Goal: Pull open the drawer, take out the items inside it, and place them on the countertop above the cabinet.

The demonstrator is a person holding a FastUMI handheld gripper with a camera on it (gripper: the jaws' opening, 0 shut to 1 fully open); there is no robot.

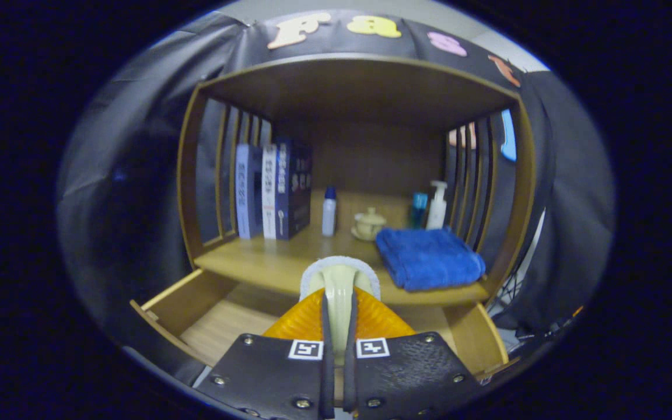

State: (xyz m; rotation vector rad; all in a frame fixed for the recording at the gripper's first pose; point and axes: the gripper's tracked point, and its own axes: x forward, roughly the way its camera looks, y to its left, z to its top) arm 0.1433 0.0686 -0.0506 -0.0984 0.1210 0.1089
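Observation:
My gripper (pixel 339 315) is shut on the cream handle (pixel 339 280) of an orange ribbed brush-like item (pixel 298 324) with a white fuzzy rim (pixel 340 262). I hold it above the open wooden drawer (pixel 172 303), whose bare floor (pixel 225 326) shows to the left of the fingers. Just beyond the item runs the front edge of the wooden countertop (pixel 266 262) of the cabinet. The item and my fingers hide the drawer's middle.
On the countertop stand three upright books (pixel 272 192) at the left, a small white bottle (pixel 329 211), a lidded cream cup (pixel 368 224), a folded blue towel (pixel 429 256), a teal bottle (pixel 419 210) and a pump bottle (pixel 437 204). Slatted side walls and a shelf top enclose it.

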